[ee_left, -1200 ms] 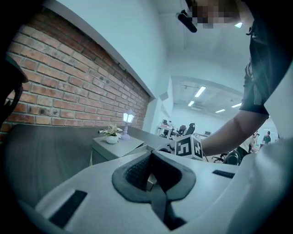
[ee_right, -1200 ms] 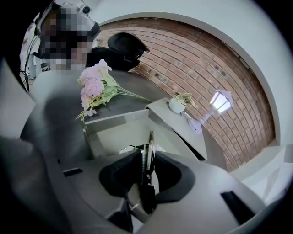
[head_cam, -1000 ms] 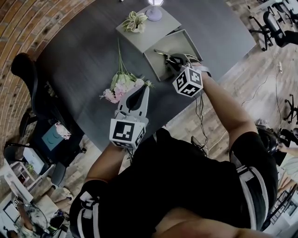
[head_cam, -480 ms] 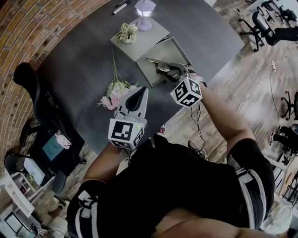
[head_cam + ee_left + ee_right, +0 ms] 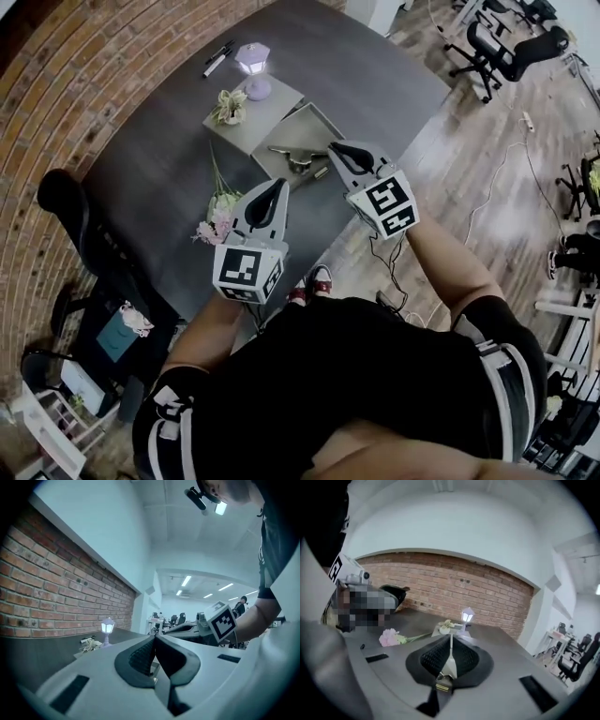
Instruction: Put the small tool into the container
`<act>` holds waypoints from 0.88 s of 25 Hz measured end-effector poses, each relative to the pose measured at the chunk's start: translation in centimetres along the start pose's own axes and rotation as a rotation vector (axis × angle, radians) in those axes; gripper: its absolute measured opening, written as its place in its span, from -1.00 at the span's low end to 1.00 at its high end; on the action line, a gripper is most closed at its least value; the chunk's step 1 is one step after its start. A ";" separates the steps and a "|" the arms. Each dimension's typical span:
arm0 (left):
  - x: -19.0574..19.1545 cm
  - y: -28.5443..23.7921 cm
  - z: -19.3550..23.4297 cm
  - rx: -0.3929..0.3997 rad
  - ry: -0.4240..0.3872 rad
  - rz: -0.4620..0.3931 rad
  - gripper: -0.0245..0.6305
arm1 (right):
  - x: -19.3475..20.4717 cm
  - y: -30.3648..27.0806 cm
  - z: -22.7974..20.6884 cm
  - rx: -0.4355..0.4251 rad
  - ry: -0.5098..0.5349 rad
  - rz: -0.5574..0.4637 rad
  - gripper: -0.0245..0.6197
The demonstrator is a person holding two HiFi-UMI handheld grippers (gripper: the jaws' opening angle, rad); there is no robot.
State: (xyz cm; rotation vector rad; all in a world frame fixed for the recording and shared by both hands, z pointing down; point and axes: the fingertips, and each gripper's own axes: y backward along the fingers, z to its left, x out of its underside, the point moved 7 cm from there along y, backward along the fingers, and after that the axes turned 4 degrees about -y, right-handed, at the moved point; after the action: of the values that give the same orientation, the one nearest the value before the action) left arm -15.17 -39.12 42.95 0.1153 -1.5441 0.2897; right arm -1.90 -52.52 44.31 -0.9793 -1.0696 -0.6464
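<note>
Right gripper (image 5: 336, 147) of mine had just squeezed its jaws together on nothing. Close past its tips the small tool (image 5: 292, 155) lay inside the container (image 5: 307, 125), long side running across. My left gripper (image 5: 279, 182), also pinched closed and empty, was farther off. My right arm (image 5: 441, 262) reached forward, tipped slightly down.

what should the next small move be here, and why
Probably just draw the right tongs back clear of the table. The small tool already lies inside the open container, and those tongs, whose jaws have just been closing, are shut with nothing between them. The left tongs are shut and empty too.
</note>
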 end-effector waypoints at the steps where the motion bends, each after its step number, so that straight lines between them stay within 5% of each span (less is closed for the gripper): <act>1: -0.4 0.0 -0.4 0.010 -0.007 -0.007 -0.90 | -0.6 1.0 -0.1 0.018 -0.022 -0.027 -0.92; 10: -2.6 0.1 -3.5 0.071 -0.048 -0.044 -0.90 | -2.9 7.5 -0.1 0.102 -0.171 -0.189 -0.93; 22: -2.9 0.8 -5.1 0.075 -0.057 -0.040 -0.90 | -4.0 9.6 -0.1 0.131 -0.228 -0.256 -0.94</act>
State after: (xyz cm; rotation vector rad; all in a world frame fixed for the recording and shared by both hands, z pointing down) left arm -10.43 -37.38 39.88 0.2150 -1.5864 0.3151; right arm 4.64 -48.36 37.36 -0.8223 -1.4367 -0.6734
